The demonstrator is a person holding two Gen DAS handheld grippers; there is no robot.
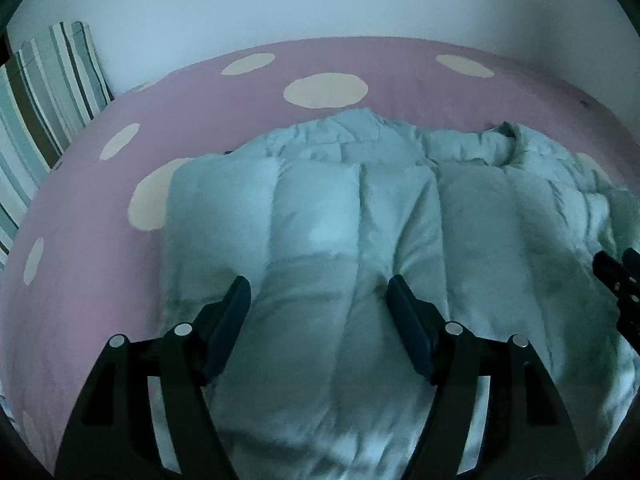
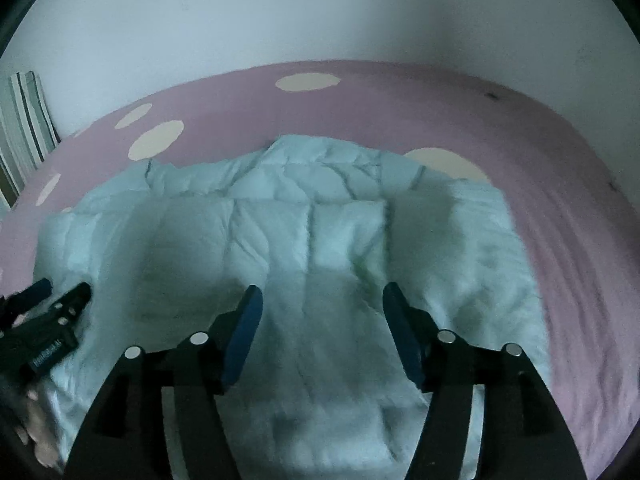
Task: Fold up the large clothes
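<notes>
A pale blue-white puffy quilted garment (image 1: 360, 216) lies spread on the bed, partly folded, its far part rumpled. It also fills the middle of the right wrist view (image 2: 280, 240). My left gripper (image 1: 318, 286) is open and empty, hovering just over the garment's near left part. My right gripper (image 2: 322, 294) is open and empty over the garment's near right part. The right gripper shows at the right edge of the left wrist view (image 1: 616, 276); the left gripper shows at the left edge of the right wrist view (image 2: 48, 304).
The bed has a pink sheet with large cream dots (image 1: 320, 88), also in the right wrist view (image 2: 560, 200). A striped pillow (image 1: 44, 96) leans at the far left. A plain white wall (image 2: 320, 20) stands behind the bed.
</notes>
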